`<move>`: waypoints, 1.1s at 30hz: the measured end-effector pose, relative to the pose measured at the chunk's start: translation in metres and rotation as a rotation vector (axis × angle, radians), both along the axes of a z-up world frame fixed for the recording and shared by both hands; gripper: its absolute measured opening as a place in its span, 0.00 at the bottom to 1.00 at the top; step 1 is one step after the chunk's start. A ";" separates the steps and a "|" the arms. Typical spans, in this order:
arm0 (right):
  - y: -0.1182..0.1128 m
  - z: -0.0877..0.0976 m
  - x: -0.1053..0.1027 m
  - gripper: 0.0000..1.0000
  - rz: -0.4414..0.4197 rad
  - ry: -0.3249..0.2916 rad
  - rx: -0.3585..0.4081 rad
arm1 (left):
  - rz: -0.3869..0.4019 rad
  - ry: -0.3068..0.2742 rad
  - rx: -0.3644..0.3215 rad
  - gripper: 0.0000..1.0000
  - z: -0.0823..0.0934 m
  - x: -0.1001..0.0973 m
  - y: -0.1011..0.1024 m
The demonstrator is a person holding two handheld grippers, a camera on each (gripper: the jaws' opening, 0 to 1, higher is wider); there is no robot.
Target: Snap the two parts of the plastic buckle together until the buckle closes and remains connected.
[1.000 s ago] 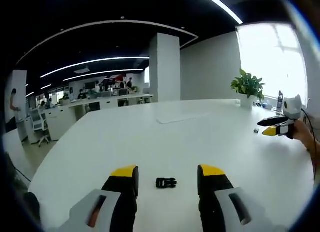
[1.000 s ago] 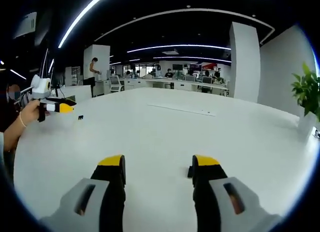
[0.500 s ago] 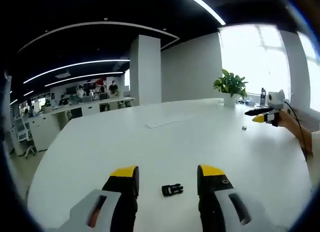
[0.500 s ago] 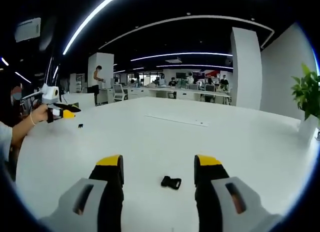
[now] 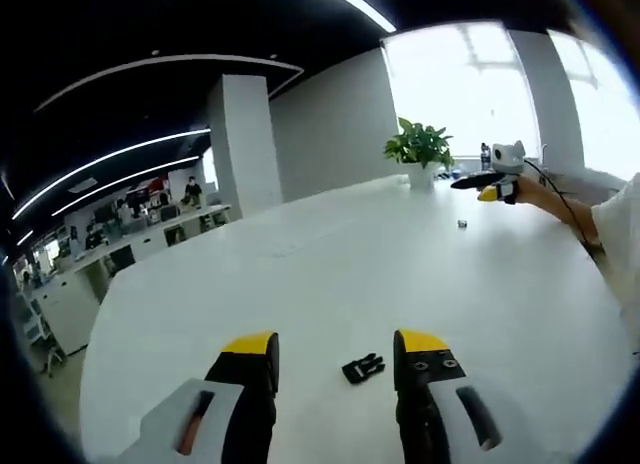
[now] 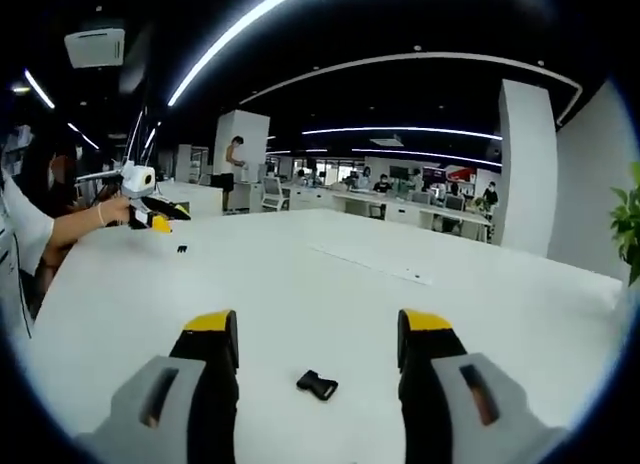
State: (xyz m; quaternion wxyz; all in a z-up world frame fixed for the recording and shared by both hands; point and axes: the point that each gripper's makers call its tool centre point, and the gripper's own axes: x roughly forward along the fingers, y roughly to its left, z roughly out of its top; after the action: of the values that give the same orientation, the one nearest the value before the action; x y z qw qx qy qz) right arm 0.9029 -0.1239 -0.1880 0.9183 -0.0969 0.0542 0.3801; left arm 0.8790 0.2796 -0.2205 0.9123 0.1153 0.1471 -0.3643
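The left tongs (image 5: pixel 333 349) are wide apart and hold nothing. One black buckle piece (image 5: pixel 362 367) lies flat on the white desk (image 5: pixel 330 274), between their tips and nearer the right one. The right tongs (image 6: pixel 318 329) are wide apart too, with the other buckle piece (image 6: pixel 317 385) lying between their tips on the desk. Each piece sits right where its tongs could close on it, so picking up looks like the next step. The two pieces are well apart and not snapped together yet. The desk is big, white and smooth. The room is an open office with long ceiling lights, a white pillar (image 5: pixel 242 144) and a green plant (image 5: pixel 417 146) by a bright window.
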 end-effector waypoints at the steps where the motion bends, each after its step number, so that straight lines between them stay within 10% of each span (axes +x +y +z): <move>1: 0.000 -0.001 0.000 0.68 0.012 0.003 0.005 | -0.018 0.001 0.006 0.46 -0.001 -0.001 0.000; 33: -0.020 -0.032 0.010 0.72 0.091 0.085 -0.023 | -0.248 0.142 0.029 0.39 -0.036 0.001 -0.011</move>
State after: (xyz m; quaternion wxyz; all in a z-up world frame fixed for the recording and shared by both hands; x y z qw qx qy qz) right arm 0.9125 -0.1443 -0.2199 0.8956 -0.0939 0.0930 0.4247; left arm 0.8804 0.2690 -0.2569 0.8459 0.1195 0.2011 -0.4793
